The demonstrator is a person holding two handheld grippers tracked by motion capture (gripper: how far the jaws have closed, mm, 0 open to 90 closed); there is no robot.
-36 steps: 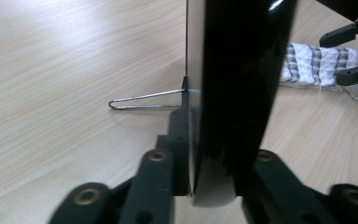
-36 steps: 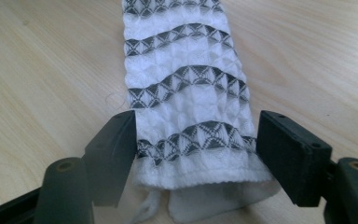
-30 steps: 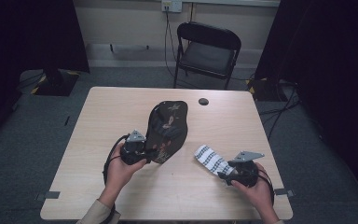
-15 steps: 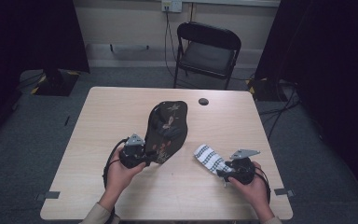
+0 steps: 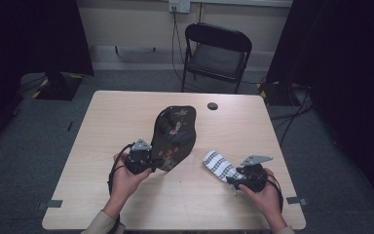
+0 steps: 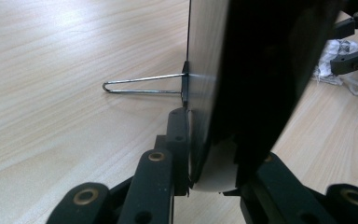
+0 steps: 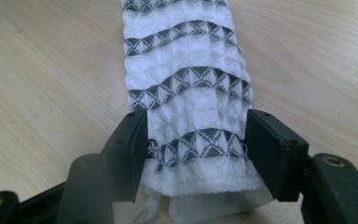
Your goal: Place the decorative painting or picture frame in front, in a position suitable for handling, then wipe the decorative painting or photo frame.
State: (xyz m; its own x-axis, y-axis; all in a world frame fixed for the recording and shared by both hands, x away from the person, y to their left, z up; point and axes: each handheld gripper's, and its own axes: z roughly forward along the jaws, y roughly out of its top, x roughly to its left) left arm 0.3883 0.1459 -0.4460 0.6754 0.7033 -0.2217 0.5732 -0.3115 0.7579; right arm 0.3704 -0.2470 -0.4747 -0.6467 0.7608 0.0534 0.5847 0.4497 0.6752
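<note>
Black left gripper (image 5: 152, 165) clamped on dark pouch (image 5: 175, 134); right gripper (image 7: 193, 156) astride striped cloth (image 7: 189, 88).

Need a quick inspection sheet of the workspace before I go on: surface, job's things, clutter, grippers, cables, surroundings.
Surface: light wood table, flat and bare around the work.
Job's things: dark patterned pouch near the middle, with a wire loop at its edge; white sock with grey stripes lying flat to its right.
Clutter: small black round object near the far edge.
Grippers: left gripper shut on the pouch's near edge; right gripper with jaws astride the sock's end, just been moving, pads at its sides.
Cables: black cable looping from the left gripper; more on the floor at right.
Surroundings: black folding chair behind the table, dark curtains at both sides.
</note>
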